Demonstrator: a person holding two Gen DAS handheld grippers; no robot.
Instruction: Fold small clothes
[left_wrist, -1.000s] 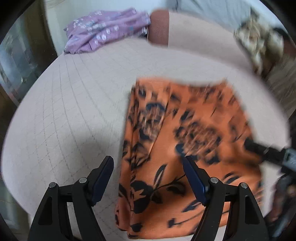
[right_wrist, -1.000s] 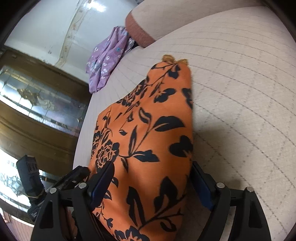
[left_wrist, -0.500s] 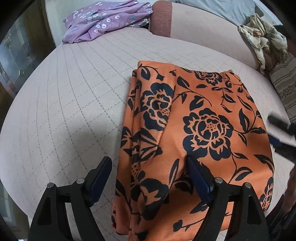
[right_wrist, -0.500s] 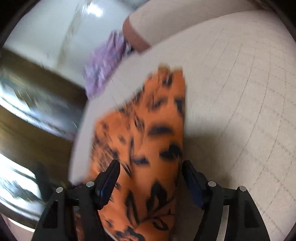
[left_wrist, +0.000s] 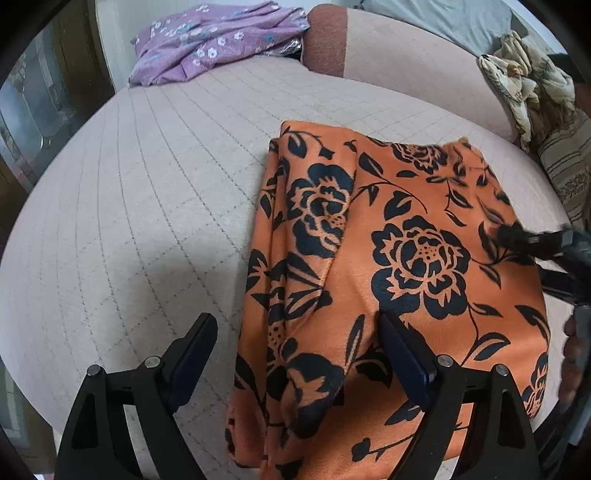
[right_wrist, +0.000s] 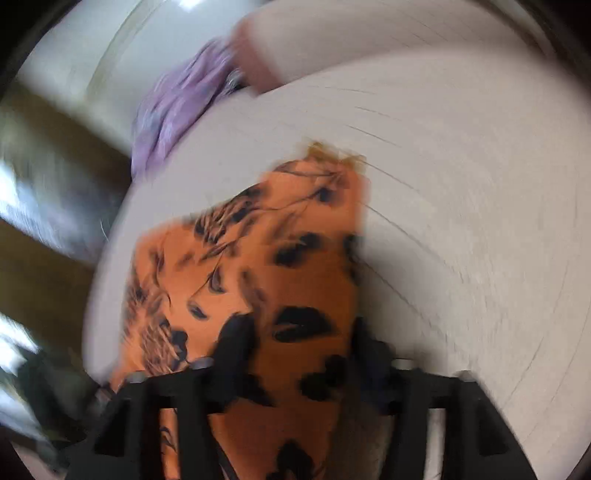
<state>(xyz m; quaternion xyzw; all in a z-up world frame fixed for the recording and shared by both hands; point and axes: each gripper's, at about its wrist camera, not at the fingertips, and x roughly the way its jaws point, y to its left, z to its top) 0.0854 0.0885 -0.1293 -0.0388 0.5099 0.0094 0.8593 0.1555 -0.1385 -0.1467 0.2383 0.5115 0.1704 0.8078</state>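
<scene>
The right wrist view is smeared by motion blur, so the print and folds there are hard to read, and the near end of the orange garment (right_wrist: 280, 266) runs out of view under the camera. In the left wrist view its lower edge is also cut off at the bottom, and the far right of that picture is crowded by dark, partly hidden parts and a sliver of a person's hand (left_wrist: 572, 354).

The orange garment (left_wrist: 391, 258) lies folded into a rough rectangle on a sofa seat (left_wrist: 147, 206), a pale quilted cushion stitched in a grid. The cloth looks soft and slightly plush, with large dark blue-black roses and leaves, and layered folds stacked along its left edge.

The left hand-held gripper (left_wrist: 295, 350) has just been widening and stands wide open, holding nothing: its left finger hangs over bare cushion, its right finger over the cloth, the folded edge between them. The right hand-held gripper (right_wrist: 299, 343) has just narrowed a little; the garment's right edge lies between its fingers, but the blur hides whether the pads press on it.

A crumpled lilac floral garment (left_wrist: 214, 40) lies well apart at the seat's far corner, and a beige patterned cloth (left_wrist: 524, 81) is heaped at the right.
</scene>
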